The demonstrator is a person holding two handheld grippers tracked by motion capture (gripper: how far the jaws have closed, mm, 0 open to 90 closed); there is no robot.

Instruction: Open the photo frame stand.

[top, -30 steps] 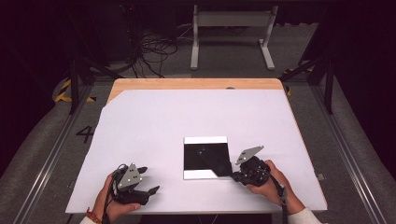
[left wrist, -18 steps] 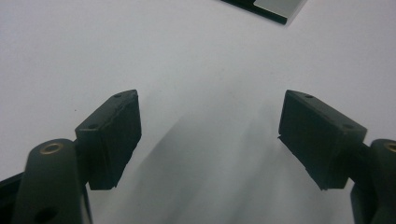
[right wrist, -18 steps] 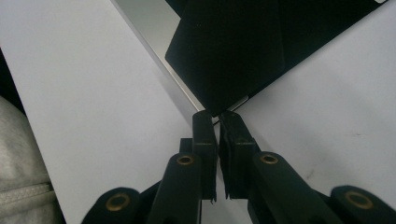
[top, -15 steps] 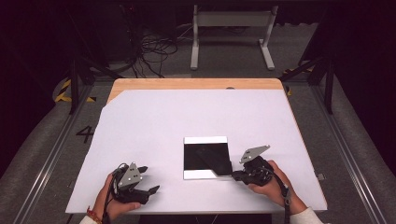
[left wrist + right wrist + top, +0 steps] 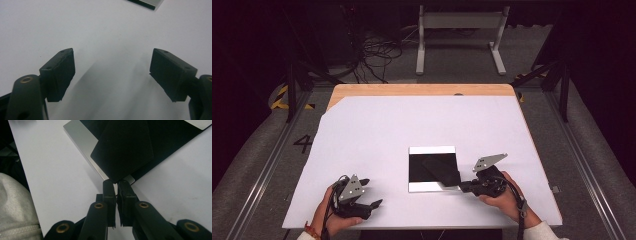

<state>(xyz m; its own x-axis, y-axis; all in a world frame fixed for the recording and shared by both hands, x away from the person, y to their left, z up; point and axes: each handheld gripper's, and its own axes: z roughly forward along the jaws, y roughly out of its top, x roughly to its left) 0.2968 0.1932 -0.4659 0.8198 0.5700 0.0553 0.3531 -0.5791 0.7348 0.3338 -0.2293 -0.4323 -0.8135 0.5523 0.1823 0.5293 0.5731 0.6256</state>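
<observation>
1. Right tool point(image 5: 463, 186) clenched on a corner of the black sheet point(image 5: 442, 170), lifted over the silver-edged black square point(image 5: 418, 169).
2. Left tool point(image 5: 366, 192) released, near bench point(image 5: 412, 120) front edge.
3. Square's near-right corner hidden under the sheet.

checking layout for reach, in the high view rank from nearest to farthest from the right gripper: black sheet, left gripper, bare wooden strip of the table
From the right gripper:
1. black sheet, its corner pinched in the fingers, just left of the gripper on the black-and-white square.
2. left gripper, across the near edge, at the left.
3. bare wooden strip, along the table's far edge.
</observation>
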